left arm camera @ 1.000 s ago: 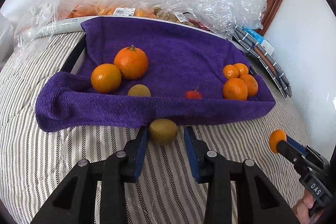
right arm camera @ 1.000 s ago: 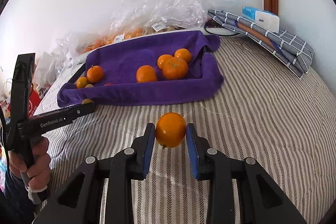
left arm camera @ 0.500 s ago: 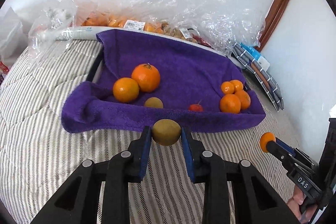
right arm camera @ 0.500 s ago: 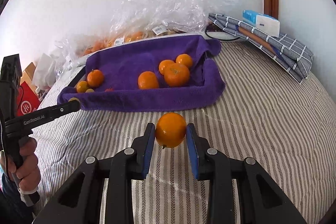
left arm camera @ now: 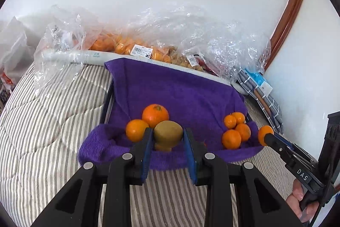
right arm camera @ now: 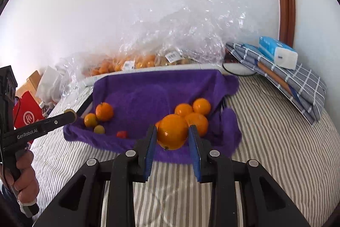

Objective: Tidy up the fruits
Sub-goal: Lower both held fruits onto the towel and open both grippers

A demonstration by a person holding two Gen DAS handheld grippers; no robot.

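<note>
My left gripper [left arm camera: 167,137] is shut on a brown kiwi [left arm camera: 167,133], held above the near edge of the purple towel-lined tray [left arm camera: 180,90]. Two oranges [left arm camera: 155,115] lie at the tray's left, with another kiwi [right arm camera: 99,129] near them. My right gripper [right arm camera: 172,135] is shut on an orange [right arm camera: 172,131], held above the tray's near right edge, in front of a cluster of small oranges [right arm camera: 192,112]. A small red fruit [right arm camera: 122,134] lies in the tray's front middle. The right gripper with its orange also shows in the left wrist view [left arm camera: 265,137].
Clear plastic bags of fruit [left arm camera: 136,50] lie behind the tray against the wall. A folded checked cloth with a tissue pack [right arm camera: 278,54] sits at the right. A red bag [right arm camera: 26,114] stands at the far left. The striped bedcover [left arm camera: 42,120] surrounds the tray.
Both grippers have risen and moved forward toward the tray, still holding the kiwi and the orange, which now hang over its near edge.
</note>
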